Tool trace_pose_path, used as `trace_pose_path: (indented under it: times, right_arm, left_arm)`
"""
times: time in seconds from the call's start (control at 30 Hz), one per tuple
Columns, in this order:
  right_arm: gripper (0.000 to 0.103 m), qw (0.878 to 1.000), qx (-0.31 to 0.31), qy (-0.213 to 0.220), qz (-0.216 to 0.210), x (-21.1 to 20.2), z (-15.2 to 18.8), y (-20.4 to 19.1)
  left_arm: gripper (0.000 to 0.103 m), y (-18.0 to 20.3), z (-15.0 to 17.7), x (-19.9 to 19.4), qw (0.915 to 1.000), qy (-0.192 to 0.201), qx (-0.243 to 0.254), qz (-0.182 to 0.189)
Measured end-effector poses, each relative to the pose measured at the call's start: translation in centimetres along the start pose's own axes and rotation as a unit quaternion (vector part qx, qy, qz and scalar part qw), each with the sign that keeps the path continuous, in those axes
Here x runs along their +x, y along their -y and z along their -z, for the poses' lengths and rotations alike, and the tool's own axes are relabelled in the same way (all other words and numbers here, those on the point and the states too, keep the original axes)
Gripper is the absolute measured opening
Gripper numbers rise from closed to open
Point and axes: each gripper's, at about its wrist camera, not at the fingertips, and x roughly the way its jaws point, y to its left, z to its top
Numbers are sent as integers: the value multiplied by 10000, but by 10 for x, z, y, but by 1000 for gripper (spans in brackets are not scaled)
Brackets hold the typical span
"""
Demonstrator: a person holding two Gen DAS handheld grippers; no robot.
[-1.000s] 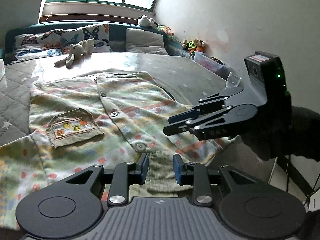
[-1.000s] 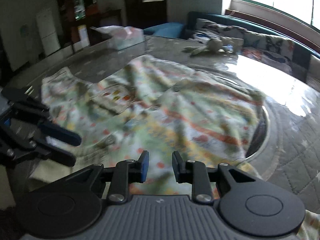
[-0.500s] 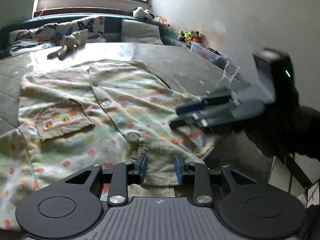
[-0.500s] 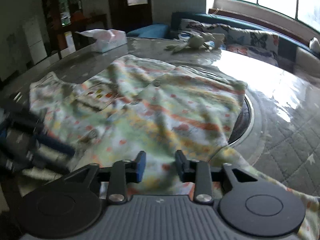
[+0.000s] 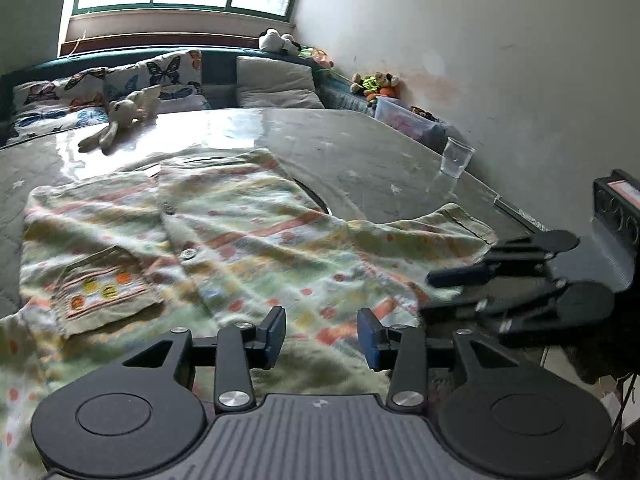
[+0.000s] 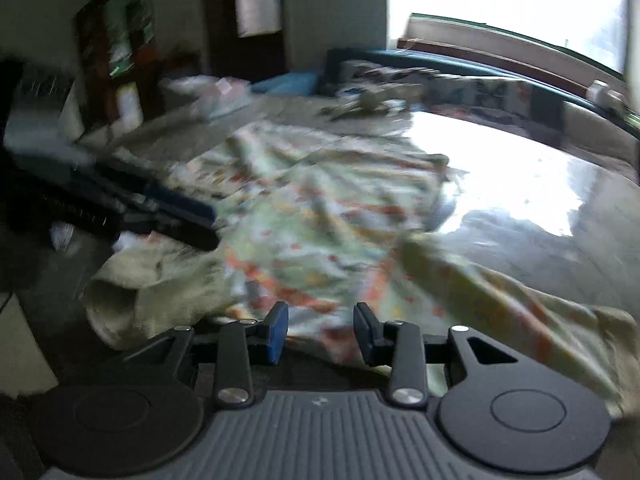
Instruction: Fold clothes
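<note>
A printed shirt (image 5: 248, 248) lies spread, buttons up, on the counter (image 5: 360, 152), its near hem at the edge. Left hand-held gripper (image 5: 322, 334): jaws opening, nothing pinched, cloth beneath. Right hand-held gripper (image 6: 320, 330): partly open, empty, above the hem. Risk: the overhanging hem may slide off, or a shallow pinch may catch one layer only.

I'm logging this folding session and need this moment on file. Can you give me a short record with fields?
garment: patterned shirt, spread flat, buttons up
surface: table
left gripper: jaws opening, over the hem, gripping nothing
right gripper: open, at the near edge, gripping nothing
sleeve: lying out toward the cup
also on table: clear cup, plush rabbit
</note>
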Motion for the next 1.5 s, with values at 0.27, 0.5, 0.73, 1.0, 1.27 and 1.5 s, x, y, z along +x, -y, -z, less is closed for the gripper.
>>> trace_pose_path:
  times: [0.27, 0.5, 0.73, 1.0, 1.27, 1.5]
  right_arm:
    - [42, 9795, 1296, 283, 1516, -27, 24, 76]
    - [42, 9439, 2109, 389, 2510, -39, 54, 135]
    - [42, 9333, 2303, 390, 2727, -34, 64, 146]
    - [8, 9388, 2305, 551, 2499, -39, 55, 140]
    - [7, 9616, 1836, 1042, 1756, -52, 0, 109]
    - [7, 9825, 1148, 1277, 719, -36, -65, 63]
  left_arm:
    - [55, 15, 0, 14, 9999, -130, 87, 40]
    - [79, 14, -1, 10, 9997, -45, 62, -224]
    - [90, 11, -2, 7, 9991, 24, -12, -412]
    - [99, 6, -2, 10, 9981, 1, -104, -607]
    - [101, -1, 3, 6, 9974, 29, -197, -698]
    - [103, -10, 8, -7, 9959, 129, -350, -819]
